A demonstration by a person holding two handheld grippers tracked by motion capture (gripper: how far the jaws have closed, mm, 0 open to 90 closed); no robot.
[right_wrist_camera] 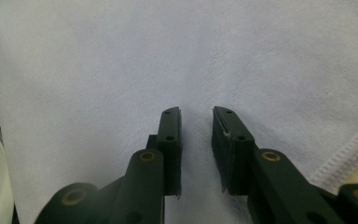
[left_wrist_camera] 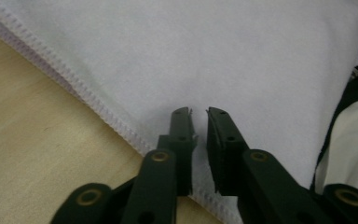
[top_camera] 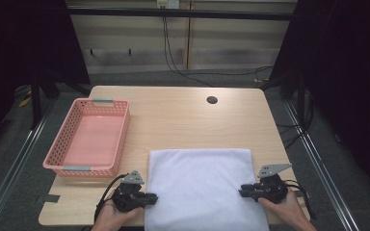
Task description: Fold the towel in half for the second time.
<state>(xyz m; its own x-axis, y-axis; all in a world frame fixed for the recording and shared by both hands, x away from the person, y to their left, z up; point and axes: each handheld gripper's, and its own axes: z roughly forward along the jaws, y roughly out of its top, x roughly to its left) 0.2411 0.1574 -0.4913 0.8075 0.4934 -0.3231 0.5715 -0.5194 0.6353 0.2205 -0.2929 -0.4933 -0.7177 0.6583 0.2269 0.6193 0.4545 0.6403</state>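
A white towel (top_camera: 202, 187) lies folded flat on the near half of the wooden table (top_camera: 183, 115), its near edge hanging over the table's front. The left gripper (top_camera: 150, 198) sits at the towel's left edge, held in the person's left hand (top_camera: 111, 217), with its jaws pointing inward across the cloth. In the left gripper view, the left gripper (left_wrist_camera: 199, 112) has its jaws a narrow gap apart over the stitched hem, and nothing is pinched between them: they are released. The right gripper (top_camera: 242, 191) sits at the towel's right edge in the right hand (top_camera: 289, 211), pointing inward too. In the right gripper view, the right gripper (right_wrist_camera: 196, 111) has its jaws a little wider apart above the flat cloth, gripping nothing. A pink basket (top_camera: 53, 161) stands on the left side of the table, beyond the left gripper and just beside the towel's far left corner. A round hole (top_camera: 212, 100) marks the far part of the tabletop.
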